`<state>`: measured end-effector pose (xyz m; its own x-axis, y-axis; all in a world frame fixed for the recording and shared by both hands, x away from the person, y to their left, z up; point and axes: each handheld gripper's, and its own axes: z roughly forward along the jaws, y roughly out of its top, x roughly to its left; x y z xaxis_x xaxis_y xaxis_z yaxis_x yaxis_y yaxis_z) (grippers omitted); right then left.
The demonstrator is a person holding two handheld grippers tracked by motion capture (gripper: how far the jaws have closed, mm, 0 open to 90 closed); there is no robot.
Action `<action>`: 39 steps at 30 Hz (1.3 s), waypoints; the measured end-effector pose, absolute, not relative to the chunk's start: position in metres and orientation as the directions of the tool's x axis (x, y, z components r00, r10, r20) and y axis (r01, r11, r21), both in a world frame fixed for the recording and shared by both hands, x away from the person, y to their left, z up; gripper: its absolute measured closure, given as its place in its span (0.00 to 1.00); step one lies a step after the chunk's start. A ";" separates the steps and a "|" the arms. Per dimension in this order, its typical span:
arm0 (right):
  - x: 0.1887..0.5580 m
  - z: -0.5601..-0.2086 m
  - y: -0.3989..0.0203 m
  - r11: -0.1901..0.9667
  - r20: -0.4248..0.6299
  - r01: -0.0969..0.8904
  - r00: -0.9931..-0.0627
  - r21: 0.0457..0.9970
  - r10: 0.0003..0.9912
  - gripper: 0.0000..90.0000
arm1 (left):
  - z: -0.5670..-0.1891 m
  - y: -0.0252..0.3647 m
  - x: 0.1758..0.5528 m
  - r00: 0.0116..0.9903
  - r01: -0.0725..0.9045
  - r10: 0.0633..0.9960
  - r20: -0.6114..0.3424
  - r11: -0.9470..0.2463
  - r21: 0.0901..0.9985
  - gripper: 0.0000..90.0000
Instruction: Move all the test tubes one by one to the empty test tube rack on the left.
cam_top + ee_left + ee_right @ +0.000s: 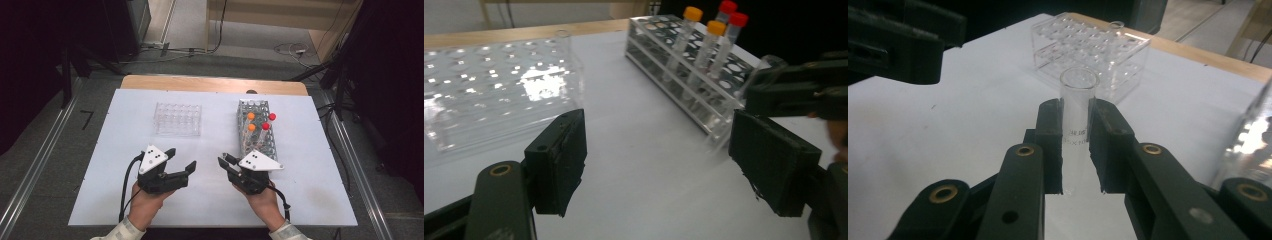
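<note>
Glass is my worry: my right gripper (1075, 145) is clenched on a bare, uncapped tube (1078, 107) at centre frame in its own view, pinched low on slick walls, so it could slide or tip as I carry it toward the empty clear rack (178, 119) at upper left of the high view. My left gripper (181, 161) hangs released, nothing between its pads. I think the tube's rim sits clear of it, though blur hides that.
</note>
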<state>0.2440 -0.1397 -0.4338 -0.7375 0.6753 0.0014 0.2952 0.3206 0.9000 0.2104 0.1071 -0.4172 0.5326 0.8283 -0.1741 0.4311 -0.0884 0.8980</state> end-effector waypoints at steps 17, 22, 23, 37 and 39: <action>0.235 -0.450 -0.106 0.382 -0.031 0.265 -0.786 0.885 0.617 0.81 | -0.418 0.080 0.223 0.618 0.446 0.770 -0.161 -0.175 0.878 0.66; 0.235 -0.450 -0.106 0.381 -0.029 0.266 -0.786 0.886 0.617 0.81 | -0.419 0.080 0.224 0.625 0.447 0.764 -0.162 -0.180 0.876 0.74; 0.234 -0.450 -0.105 0.381 -0.029 0.267 -0.785 0.885 0.618 0.81 | -0.419 0.080 0.225 0.627 0.449 0.762 -0.163 -0.182 0.875 0.77; 0.234 -0.451 -0.104 0.393 -0.043 0.261 -0.785 0.882 0.618 0.81 | -0.421 0.077 0.226 0.630 0.454 0.760 -0.158 -0.196 0.869 0.84; 0.234 -0.451 -0.104 0.392 -0.041 0.263 -0.784 0.882 0.619 0.81 | -0.421 0.077 0.226 0.630 0.452 0.762 -0.152 -0.201 0.869 0.85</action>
<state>0.2338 -0.1040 -0.4514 -0.7845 0.6188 -0.0412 0.2628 0.3919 0.8817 0.2263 0.0772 -0.4209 0.6297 0.7618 -0.1519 0.4523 -0.2006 0.8690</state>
